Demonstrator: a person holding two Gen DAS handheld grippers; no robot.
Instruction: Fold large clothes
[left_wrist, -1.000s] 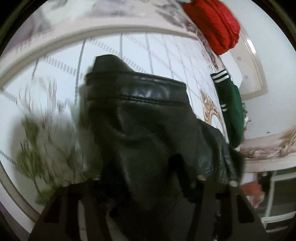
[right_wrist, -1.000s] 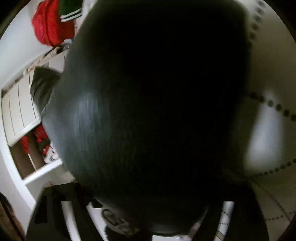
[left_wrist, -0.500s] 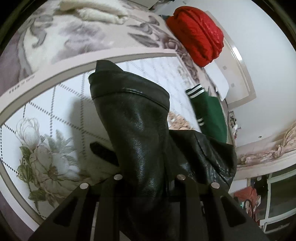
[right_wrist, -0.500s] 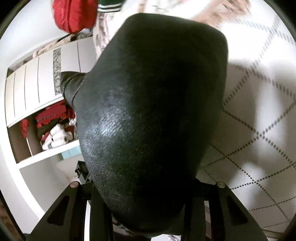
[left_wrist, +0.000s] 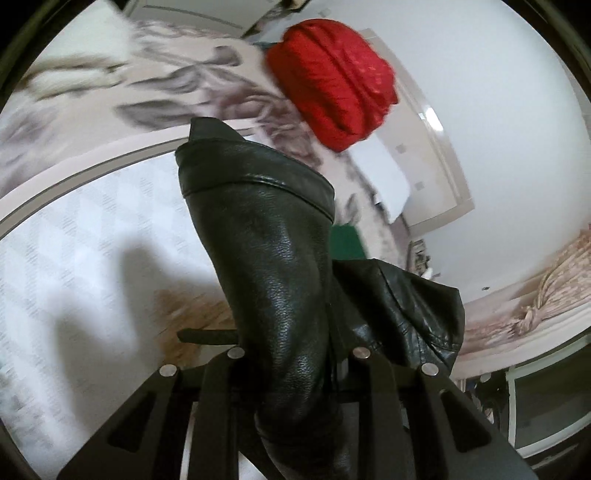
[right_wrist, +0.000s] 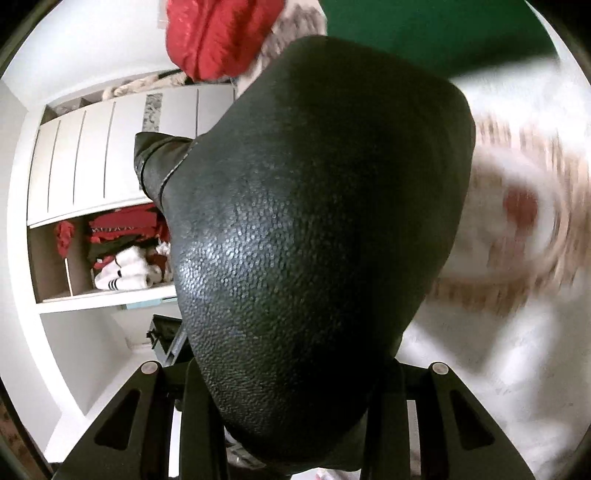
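A black leather jacket (left_wrist: 273, 258) hangs lifted above the bed, held by both grippers. My left gripper (left_wrist: 295, 362) is shut on a fold of it; the collar or cuff end sticks up ahead. In the right wrist view the jacket (right_wrist: 317, 206) fills most of the frame, and my right gripper (right_wrist: 295, 373) is shut on it. The fingertips of both grippers are hidden by the leather.
A white quilted bedspread (left_wrist: 74, 240) with floral print lies below. A red puffy jacket (left_wrist: 332, 77) and a green garment (left_wrist: 345, 242) lie further on the bed. An open wardrobe (right_wrist: 110, 240) with folded clothes stands to the left in the right wrist view.
Both grippers have risen with the jacket and swung toward the red and green clothes. The jacket hangs longer and narrower than before.
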